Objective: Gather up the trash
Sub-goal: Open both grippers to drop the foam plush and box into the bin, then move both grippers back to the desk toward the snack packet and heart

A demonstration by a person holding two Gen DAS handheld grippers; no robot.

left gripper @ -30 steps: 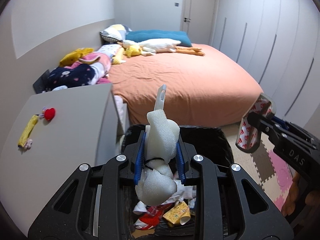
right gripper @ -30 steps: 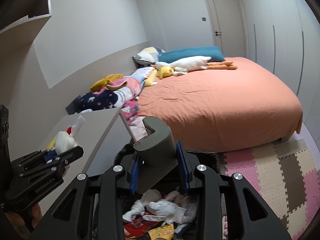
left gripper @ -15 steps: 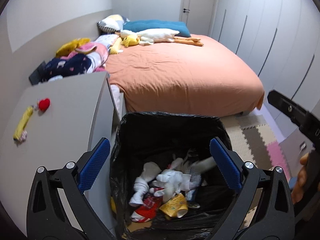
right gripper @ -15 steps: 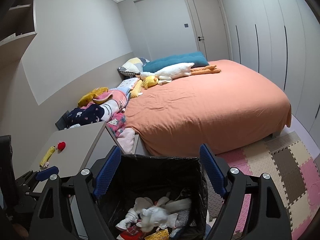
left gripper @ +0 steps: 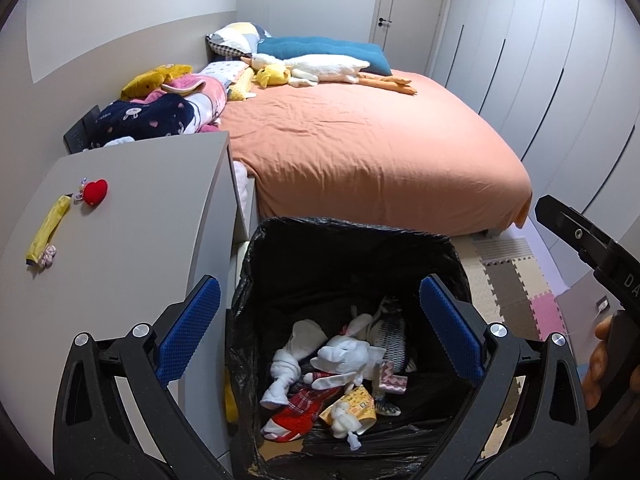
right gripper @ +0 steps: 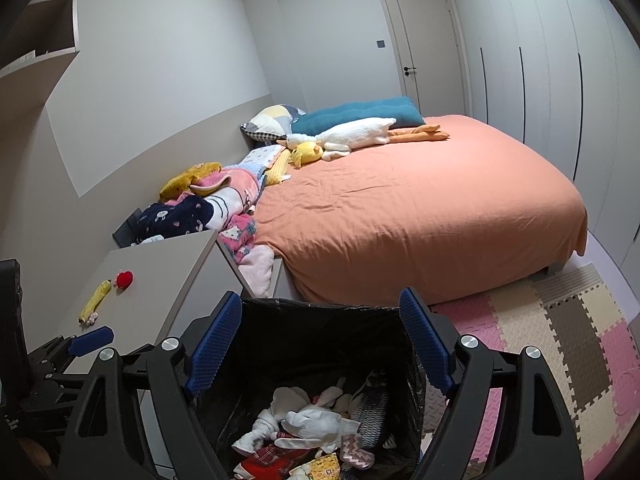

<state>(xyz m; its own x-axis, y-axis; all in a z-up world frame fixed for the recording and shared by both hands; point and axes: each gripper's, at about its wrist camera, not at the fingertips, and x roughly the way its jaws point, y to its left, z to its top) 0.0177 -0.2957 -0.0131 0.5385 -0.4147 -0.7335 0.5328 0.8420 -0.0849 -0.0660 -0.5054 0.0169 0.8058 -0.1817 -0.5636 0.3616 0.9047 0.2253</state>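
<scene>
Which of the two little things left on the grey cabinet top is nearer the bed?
The red heart-shaped one. It lies toward the bed end of the grey cabinet top, while the long yellow wrapper stretches back from beside it, away from the bed.

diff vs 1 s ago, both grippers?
Both let go: left gripper released its white foam piece, right gripper its grey foam corner guard; jaws have just been opening, nothing between them now. Both hang over the black-lined bin. Yellow wrapper on the grey table unchanged.
</scene>
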